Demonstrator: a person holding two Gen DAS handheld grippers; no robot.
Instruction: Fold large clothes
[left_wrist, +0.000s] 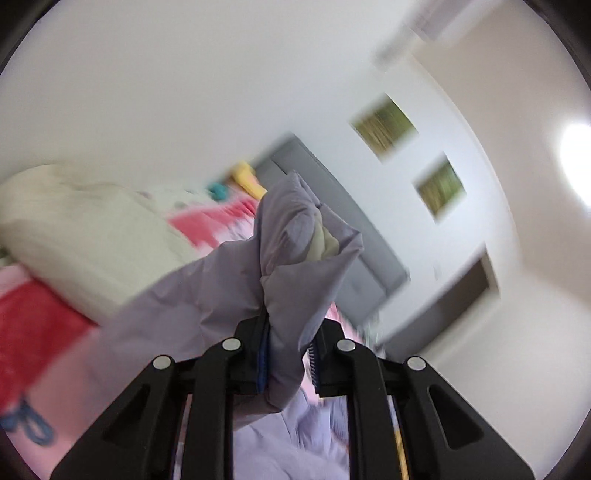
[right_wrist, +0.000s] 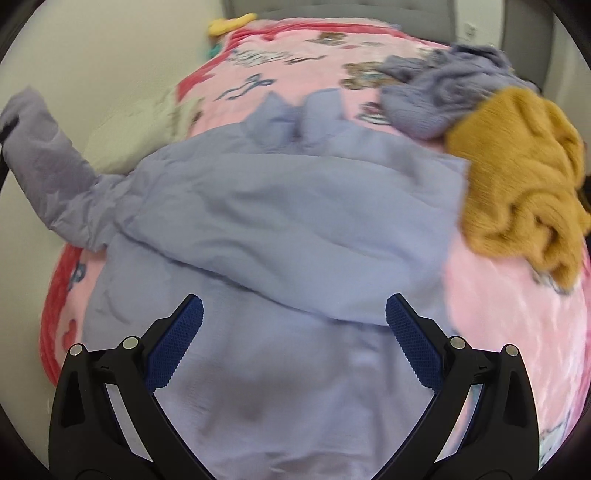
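Lavender garment (right_wrist: 295, 229) is lying spread across the near part of the bed (right_wrist: 509, 314), on its pink blanket, with right gripper (right_wrist: 294, 314) hanging over it, fingers standing wide apart and gripping nothing. Left gripper (left_wrist: 286, 332) is pinching the garment's sleeve (left_wrist: 295, 236) tight, lifted off the bed's left edge. Mustard sweater (right_wrist: 517, 184) and grey-purple knit (right_wrist: 443, 92) are sitting bunched at the far right corner.

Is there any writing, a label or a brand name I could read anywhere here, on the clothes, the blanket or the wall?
None can be read.
The pink blanket has bows and bear-like drawings, with marks that may be lettering, too blurred to tell.
The two wall pictures are blurred streaks.
The lilac garment and the mustard sweater show no label.
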